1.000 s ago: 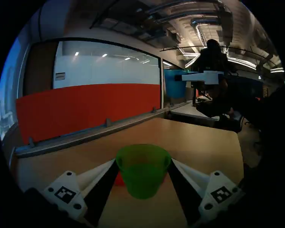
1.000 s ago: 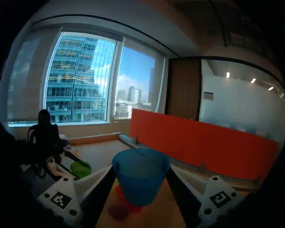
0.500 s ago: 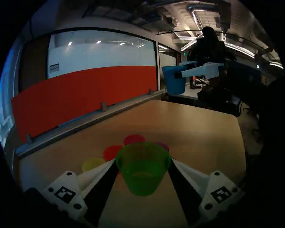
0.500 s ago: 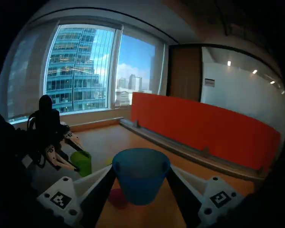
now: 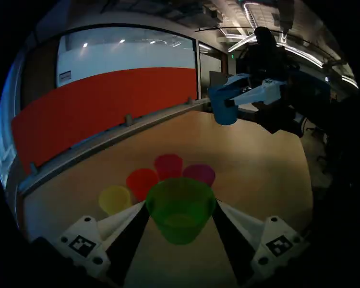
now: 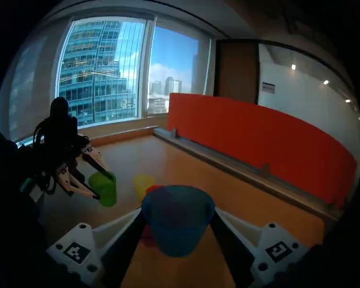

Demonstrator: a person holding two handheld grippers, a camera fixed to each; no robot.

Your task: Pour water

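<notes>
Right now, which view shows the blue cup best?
The right gripper view: the blue cup sits close and large between the right tongs, rim and inside visible. The left gripper view shows the cup small and farther off, side-on.

We read the green cup [image 5: 180, 221] as translucent plastic, smooth with a slight gloss. The blue cup [image 6: 177, 230] is smooth plastic too, but more opaque. The yellow cup [image 5: 114, 199], red cup [image 5: 140, 180], pink cup [image 5: 168, 164] and purple cup [image 5: 200, 173] look like the same translucent plastic. The left gripper [image 5: 180, 206] and right gripper [image 6: 177, 213] have white matt plastic fingers with black inner faces. The tabletop [image 5: 257, 163] is a smooth wood-look surface with a satin sheen. The partition [image 5: 98, 103] is matt; whether it is cloth or board, we cannot tell. The rail [image 5: 132, 130] at its foot looks like grey metal. The window [image 6: 103, 72] is clear glass.
</notes>
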